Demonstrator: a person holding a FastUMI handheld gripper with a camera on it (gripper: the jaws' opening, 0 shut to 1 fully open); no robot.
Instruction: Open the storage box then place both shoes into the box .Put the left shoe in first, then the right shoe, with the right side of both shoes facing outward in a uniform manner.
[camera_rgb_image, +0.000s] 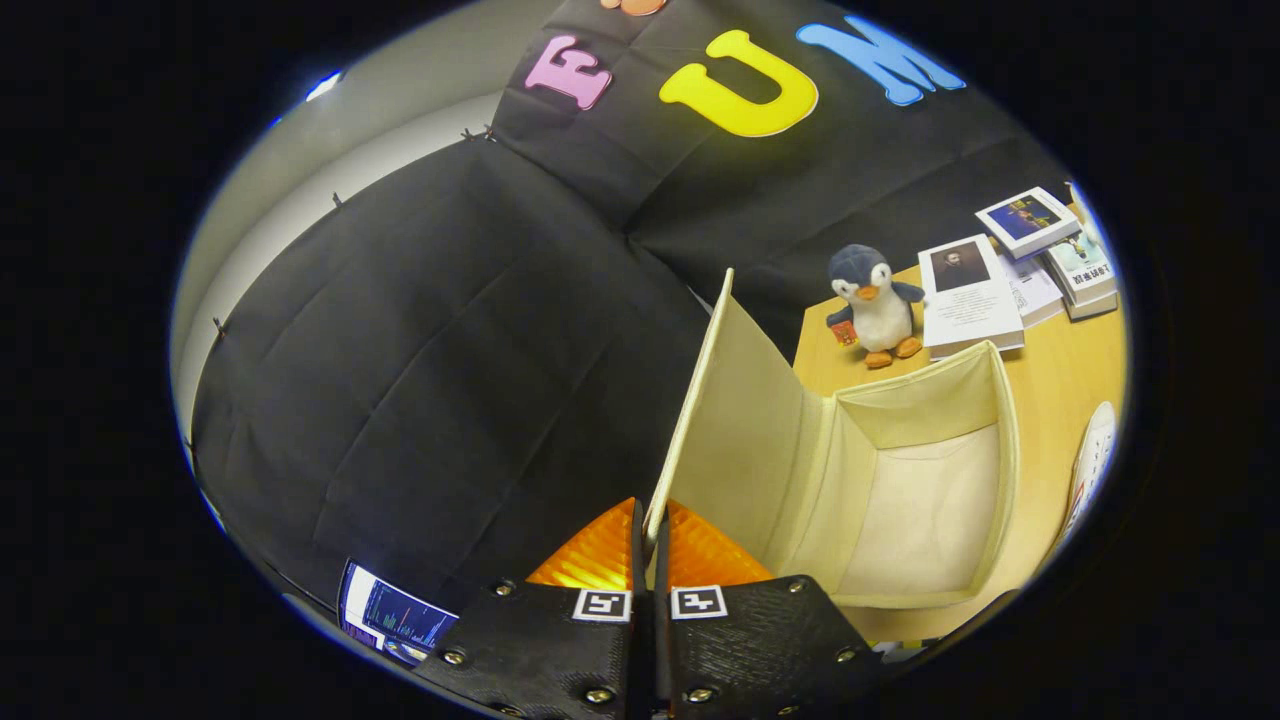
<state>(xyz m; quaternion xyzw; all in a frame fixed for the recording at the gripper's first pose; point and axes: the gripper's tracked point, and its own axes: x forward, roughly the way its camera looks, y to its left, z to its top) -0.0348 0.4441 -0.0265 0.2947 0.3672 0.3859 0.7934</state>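
My gripper (651, 530) is shut on the lid (735, 400) of the cream fabric storage box (1005, 440); both fingers pinch the lid's edge. The lid stands raised, nearly upright, to the left of the box's opening. The box's pale inside (925, 520) is open to view with nothing in it. A white shoe (1092, 465) lies on the wooden table just right of the box, only partly seen.
A plush penguin (873, 305) stands on the wooden table (1060, 370) behind the box. Several books and booklets (1010, 280) lie behind and to the right of it. A lit screen (390, 615) sits low to the left of my fingers.
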